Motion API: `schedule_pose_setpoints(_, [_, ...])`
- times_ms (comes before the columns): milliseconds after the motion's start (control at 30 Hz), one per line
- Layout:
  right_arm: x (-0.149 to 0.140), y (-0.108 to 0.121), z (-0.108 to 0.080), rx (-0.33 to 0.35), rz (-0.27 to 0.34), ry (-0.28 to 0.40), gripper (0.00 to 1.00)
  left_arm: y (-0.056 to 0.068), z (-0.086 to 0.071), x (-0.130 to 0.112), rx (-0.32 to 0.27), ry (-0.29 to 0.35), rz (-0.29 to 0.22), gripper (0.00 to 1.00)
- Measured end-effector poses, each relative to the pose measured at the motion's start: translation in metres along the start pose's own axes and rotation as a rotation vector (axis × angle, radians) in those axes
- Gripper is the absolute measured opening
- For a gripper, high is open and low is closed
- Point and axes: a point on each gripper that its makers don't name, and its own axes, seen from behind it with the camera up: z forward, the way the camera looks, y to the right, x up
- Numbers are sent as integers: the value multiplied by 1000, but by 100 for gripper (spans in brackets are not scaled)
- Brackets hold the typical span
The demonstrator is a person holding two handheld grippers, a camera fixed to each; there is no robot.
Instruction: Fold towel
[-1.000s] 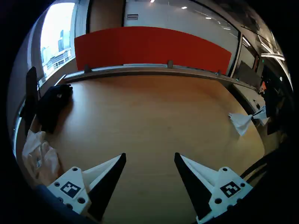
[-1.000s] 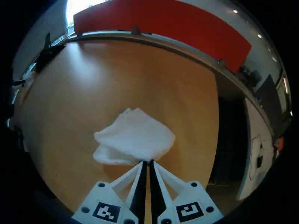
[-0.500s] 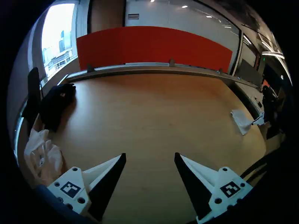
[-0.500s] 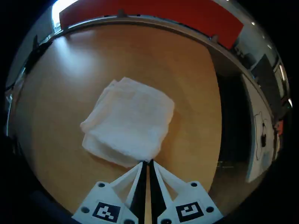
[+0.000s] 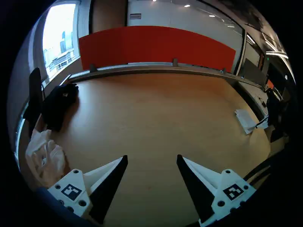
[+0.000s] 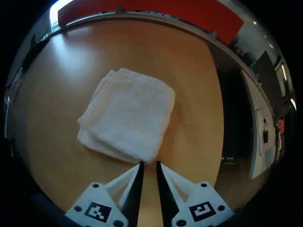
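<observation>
The towel (image 6: 128, 121) lies folded into a thick white square, flat on the wooden surface (image 6: 75, 64); in the right gripper view its near corner sits just beyond the tips of the right tool (image 6: 148, 164), whose fingers stand a narrow gap apart with nothing pinched between them. In the left gripper view the left tool (image 5: 151, 160) hovers over bare wood with its fingers spread wide and empty; the towel (image 5: 245, 120) shows far off near the right edge of the surface (image 5: 151, 113); a black bag (image 5: 57, 104) and a crumpled white bag (image 5: 45, 157) lie at the left edge; a red partition (image 5: 159, 45) runs along the far side.
</observation>
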Motion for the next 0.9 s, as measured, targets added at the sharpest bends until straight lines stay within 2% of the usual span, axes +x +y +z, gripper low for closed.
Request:
schedule_pose_setpoints(133, [5,-3,-8,7,-6,29,56,2,1,0,-4,1,0,96])
schedule_pose_setpoints(200, [8,-5,-11,12,-6,43,63,3,1,0,-6,1,0,96])
schedule_pose_setpoints(367, [17,-18,-14,39,3,73,63,4,2,-1,-10,0,0,96])
schedule_pose_setpoints(567, [34,-46,-13,82,-3,111,63,4,2,-1,-9,3,-5,96])
schedule_pose_setpoints(900, [58,-99,0,147,-69,134,63,-4,-2,-4,6,3,-16,96])
